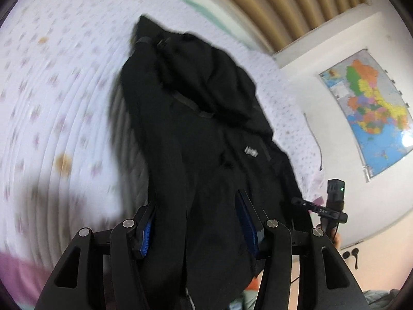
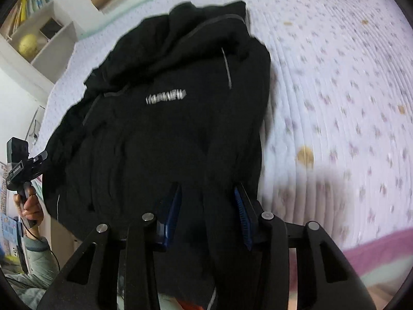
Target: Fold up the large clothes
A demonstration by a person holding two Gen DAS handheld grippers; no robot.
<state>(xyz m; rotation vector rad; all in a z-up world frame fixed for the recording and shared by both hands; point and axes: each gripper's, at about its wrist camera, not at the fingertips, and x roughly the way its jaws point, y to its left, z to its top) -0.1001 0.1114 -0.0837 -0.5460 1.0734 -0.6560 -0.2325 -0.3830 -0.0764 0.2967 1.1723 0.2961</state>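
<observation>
black jacket [image 2: 165, 134] | crumpled, white chest logo up | near hem lifted off floral bedspread [image 2: 335, 90]

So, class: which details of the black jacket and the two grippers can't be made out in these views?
- Left wrist view: jacket chest logo, blurred.
- Right wrist view: same logo, smeared by motion.
- Both views: hem, cut off at the bottom edge behind the gripper frames.
- Left gripper, right gripper: whether the pads pinch, dark cloth hides contact.

Home bedroom, flower-print quilted bed cover [image 2: 335, 82] spreading wide, wall map [image 1: 371, 113] hanging, bookshelf [image 2: 38, 25] standing bedside
</observation>
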